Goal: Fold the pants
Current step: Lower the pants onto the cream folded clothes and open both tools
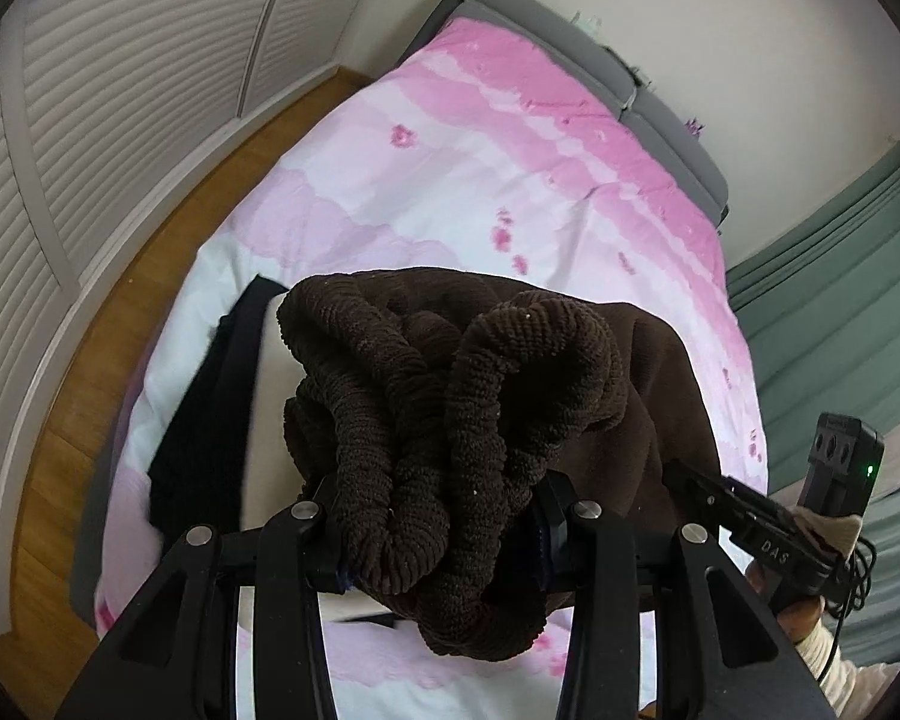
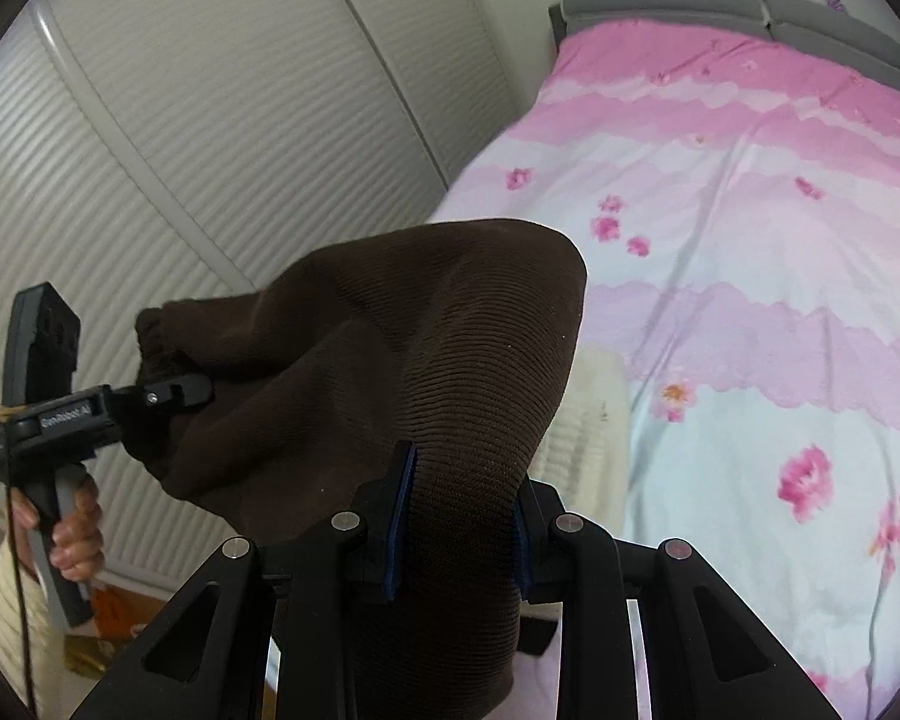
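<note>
Your left gripper [image 1: 444, 534] clenched on bunched waistband of brown pants [image 1: 450, 396]. Your right gripper [image 2: 459, 525] clamps another fold of same pants [image 2: 426, 348]. Garment hangs stretched between both grippers, lifted above bed [image 1: 450, 150] near its foot edge. Black garment [image 1: 210, 408] and cream one [image 2: 588, 414] lie on bed beneath.
</note>
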`<state>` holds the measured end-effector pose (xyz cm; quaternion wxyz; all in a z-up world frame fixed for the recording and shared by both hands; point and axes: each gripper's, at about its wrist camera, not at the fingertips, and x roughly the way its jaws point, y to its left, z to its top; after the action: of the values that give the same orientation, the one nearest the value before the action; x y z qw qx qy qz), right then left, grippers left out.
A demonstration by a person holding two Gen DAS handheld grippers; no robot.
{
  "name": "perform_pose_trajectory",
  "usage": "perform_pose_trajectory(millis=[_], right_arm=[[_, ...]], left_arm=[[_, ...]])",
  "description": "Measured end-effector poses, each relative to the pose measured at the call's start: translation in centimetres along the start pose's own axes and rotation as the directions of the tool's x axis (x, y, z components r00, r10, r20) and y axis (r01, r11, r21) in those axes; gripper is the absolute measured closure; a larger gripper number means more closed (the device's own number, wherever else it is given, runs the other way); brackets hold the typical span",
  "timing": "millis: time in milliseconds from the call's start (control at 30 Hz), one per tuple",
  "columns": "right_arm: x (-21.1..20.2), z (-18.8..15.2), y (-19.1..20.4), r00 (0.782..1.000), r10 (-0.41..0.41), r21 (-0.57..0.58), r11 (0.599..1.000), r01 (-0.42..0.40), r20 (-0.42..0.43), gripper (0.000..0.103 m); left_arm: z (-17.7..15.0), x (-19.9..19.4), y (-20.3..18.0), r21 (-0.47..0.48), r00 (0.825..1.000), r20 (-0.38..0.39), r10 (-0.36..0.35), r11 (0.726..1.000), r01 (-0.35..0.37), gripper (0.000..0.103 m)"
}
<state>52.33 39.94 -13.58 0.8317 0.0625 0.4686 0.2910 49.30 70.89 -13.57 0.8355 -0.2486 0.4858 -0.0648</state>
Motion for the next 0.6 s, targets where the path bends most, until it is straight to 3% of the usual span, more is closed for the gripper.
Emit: perform_pose_trajectory(millis=[233, 400, 533, 600], right_arm=[[5.1, 1.5, -0.2, 0.995, -0.076, -0.061, 0.996, 0.072, -0.067, 0.075], [7.3, 0.5, -0.5, 0.982, -0.145, -0.083, 0.987, 0.136, -0.121, 0.074], [7.9, 0.0, -1.5, 0.966, -0.218, -0.038, 0.976, 0.214, -0.136, 0.055], [7.7, -0.4, -1.9, 0.963, -0.234, -0.007, 0.972, 0.235, -0.134, 0.045]], left_arm=[[0.9, 5.3, 3.3, 0.021, 0.991, -0.132, 0.025, 1.0, -0.022, 0.056], [1.3, 5.9, 4.2, 0.111, 0.976, -0.164, 0.143, 0.986, -0.126, 0.039], [1.5, 6.0, 4.8, 0.129, 0.963, -0.177, 0.202, 0.975, -0.181, 0.033], [1.4, 6.5, 5.3, 0.139, 0.957, -0.179, 0.228, 0.969, -0.205, 0.023]])
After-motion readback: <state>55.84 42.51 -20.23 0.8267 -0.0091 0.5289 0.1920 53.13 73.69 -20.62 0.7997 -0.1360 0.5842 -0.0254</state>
